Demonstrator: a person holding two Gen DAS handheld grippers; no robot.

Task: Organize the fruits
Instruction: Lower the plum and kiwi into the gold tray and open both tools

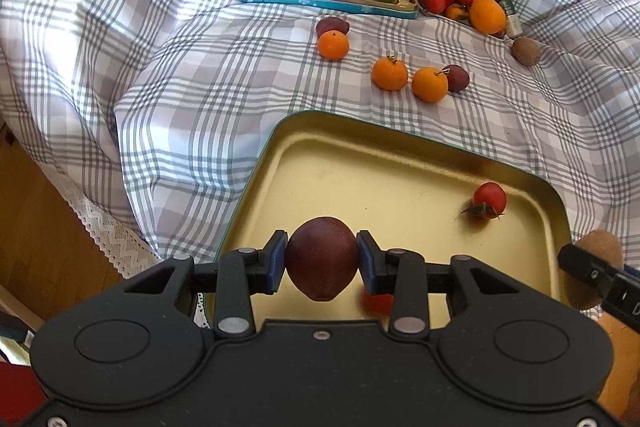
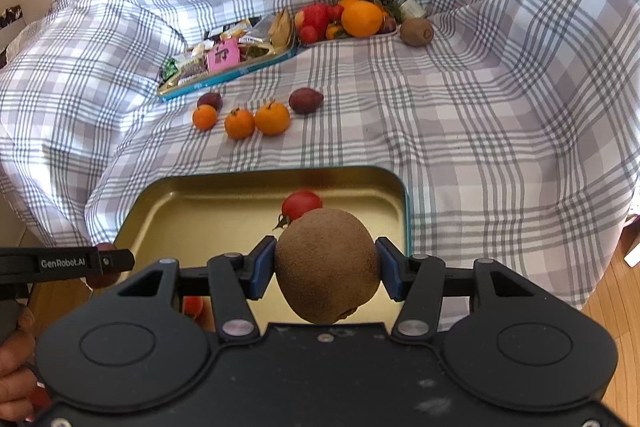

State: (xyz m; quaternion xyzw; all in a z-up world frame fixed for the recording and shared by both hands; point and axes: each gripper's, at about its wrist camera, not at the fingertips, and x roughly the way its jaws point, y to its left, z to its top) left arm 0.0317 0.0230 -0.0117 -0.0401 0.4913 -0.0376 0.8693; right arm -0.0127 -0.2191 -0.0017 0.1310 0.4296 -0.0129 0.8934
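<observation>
Above the near end of the gold tray [image 1: 400, 155], on a bed draped in a grey plaid sheet [image 1: 160, 67], two pieces of fruit hang ready for release. One left hand-held gripper [image 1: 321, 261] pinches a dark purple passion fruit [image 1: 321, 259] between its blue pads; over the tray's right side, the right hand-held gripper [image 2: 327, 267] clamps a brown kiwi [image 2: 327, 265] the same way. One cherry tomato [image 1: 489, 199] already lies inside the tray near its far right corner, and a second red fruit shows only as a blur beneath the left jaws.

The step in hand appears to be setting both fruits down. It would go best if each gripper sinks low over bare metal before its jaws spread, since round fruit dropped from height will likely roll on the smooth floor of the tray. The kiwi hangs just in front of the tomato, so a spot nearer the viewer looks safer.

Room is generous toward the tray's far left, where the floor is bare. Its raised rim should stop a slow roll. Beyond the tray, three tangerines [image 1: 390, 73] and two more passion fruits wait on the sheet, well apart from it, with a snack tin [image 1: 320, 3] farther back.
</observation>
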